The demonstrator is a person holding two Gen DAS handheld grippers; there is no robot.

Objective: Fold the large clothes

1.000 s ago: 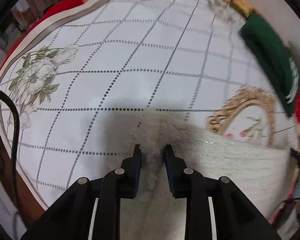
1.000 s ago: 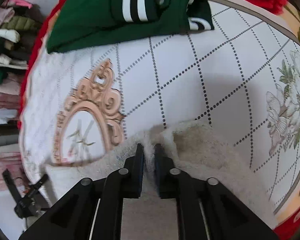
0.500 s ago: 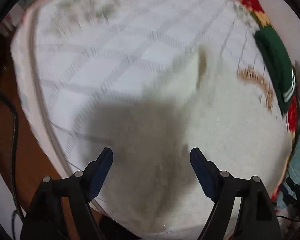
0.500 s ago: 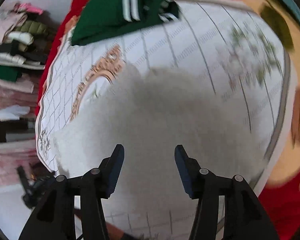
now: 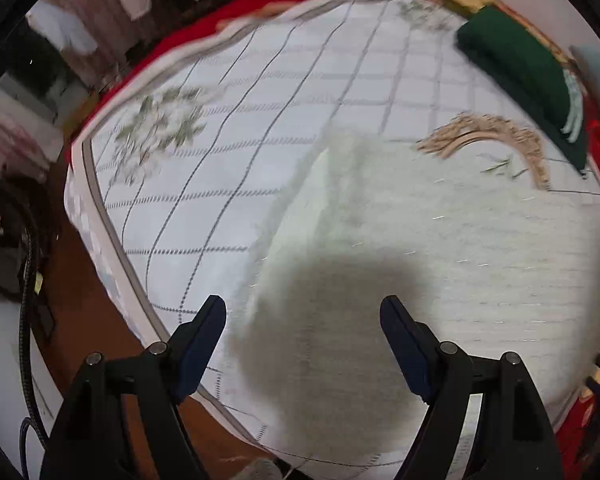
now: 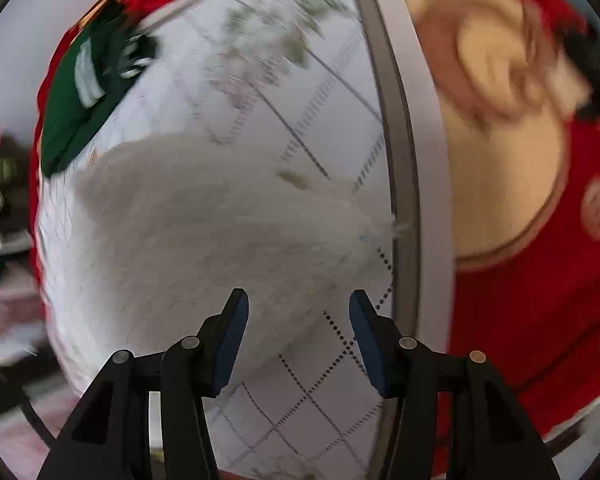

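Observation:
A fluffy white garment (image 5: pixel 440 240) lies spread on the bed's white checked quilt (image 5: pixel 260 120). It also shows in the right wrist view (image 6: pixel 220 220), reaching the quilt's grey border. My left gripper (image 5: pixel 303 336) is open and empty, held above the garment's near part. My right gripper (image 6: pixel 299 336) is open and empty, held above the garment's edge and the quilt (image 6: pixel 320 392). Both views are blurred by motion.
A folded green garment with white stripes (image 5: pixel 532 80) lies at the quilt's far right, also in the right wrist view (image 6: pixel 84 100). Red bedding (image 6: pixel 540 300) borders the quilt. A black cable (image 5: pixel 24 280) hangs beside the bed on the left.
Both grippers were shut on the white garment a second ago. They let go, opened wide and pulled back and up; the garment now lies flat.

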